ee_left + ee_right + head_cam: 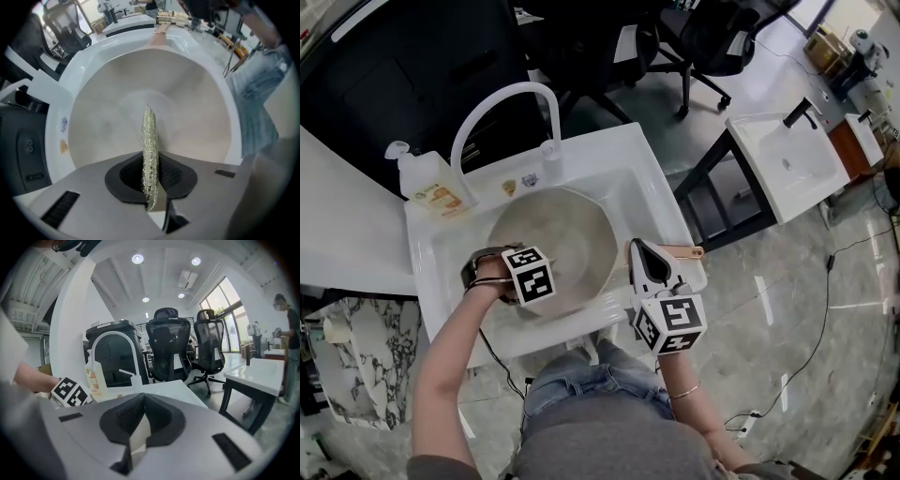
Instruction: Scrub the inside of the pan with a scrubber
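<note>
Pinching a flat, glittery mesh scrubber edge-on, the left claw holds it above the smooth, pale bottom of the round pan, which fills the glossy white sink. The right claw is pressed together and empty at the sink's right edge, beside the pan's wooden handle.

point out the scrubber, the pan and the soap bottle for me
silvery mesh scrubber (149,140), left gripper view, middle of its edge
pale round pan (577,225), head view, bare inner wall
clear soap bottle with orange label (434,192), head view, on the label
</note>
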